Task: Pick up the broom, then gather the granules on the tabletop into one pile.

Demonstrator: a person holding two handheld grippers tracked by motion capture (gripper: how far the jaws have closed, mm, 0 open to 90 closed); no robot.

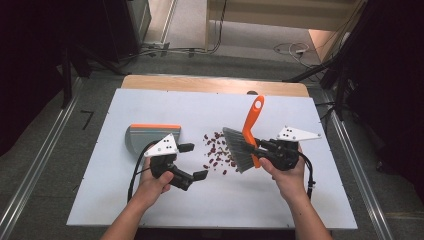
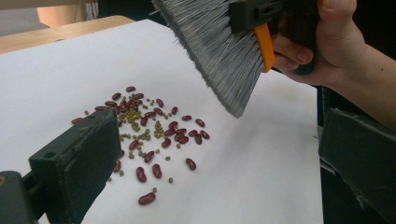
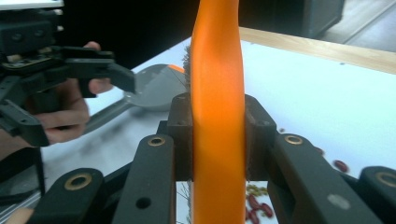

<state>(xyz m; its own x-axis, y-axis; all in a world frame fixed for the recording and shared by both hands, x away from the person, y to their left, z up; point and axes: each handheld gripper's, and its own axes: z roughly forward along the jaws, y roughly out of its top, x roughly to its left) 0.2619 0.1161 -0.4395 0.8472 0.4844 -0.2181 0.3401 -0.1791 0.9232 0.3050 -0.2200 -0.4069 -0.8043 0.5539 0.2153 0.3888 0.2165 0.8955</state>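
Left tongs (image 1: 193,161) wide, empty, beside beans (image 1: 216,151), right tongs (image 1: 261,147) clamping brush (image 1: 246,136)

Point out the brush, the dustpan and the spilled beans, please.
brush (image 1: 239,150): high view, on its grey bristles.
dustpan (image 1: 145,135): high view, on its grey pan face.
beans (image 2: 149,126): left gripper view, middle of the pile.

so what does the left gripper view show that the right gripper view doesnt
Left gripper view: the brush's grey bristles hanging just above the table, small green beans mixed through the red beans, and the left gripper open with nothing between its jaws.

Right gripper view: the right gripper shut on the brush's orange handle, and the grey dustpan lying on the table beyond.

Both: red beans, the white table and the brush.
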